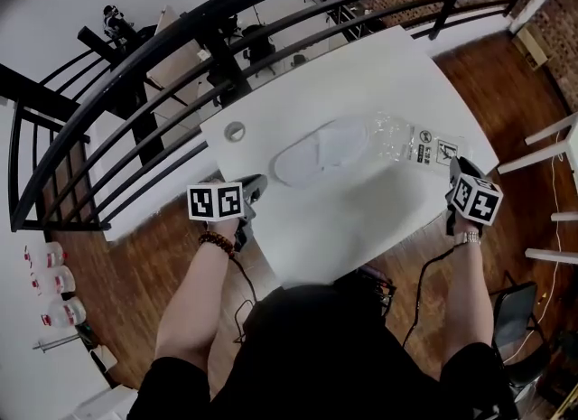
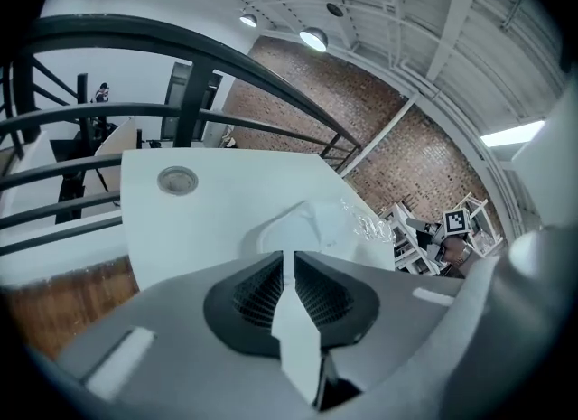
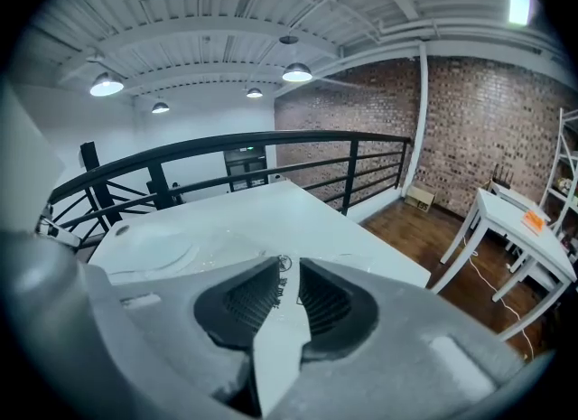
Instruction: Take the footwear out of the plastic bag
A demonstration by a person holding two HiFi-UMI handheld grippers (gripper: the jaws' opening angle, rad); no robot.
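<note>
White slipper in plastic bag, label unreadable, left tongs and right tongs closed

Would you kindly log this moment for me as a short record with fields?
surface: white table
footwear: white slipper, lying flat, apparently inside the bag
bag: clear plastic bag, crumpled, with a printed label at its right end
left tool: jaws together, nothing between them, at the table's near-left edge
right tool: jaws nearly together at the bag's printed end; whether it grips the film is unclear
task status: slipper not yet out
</note>
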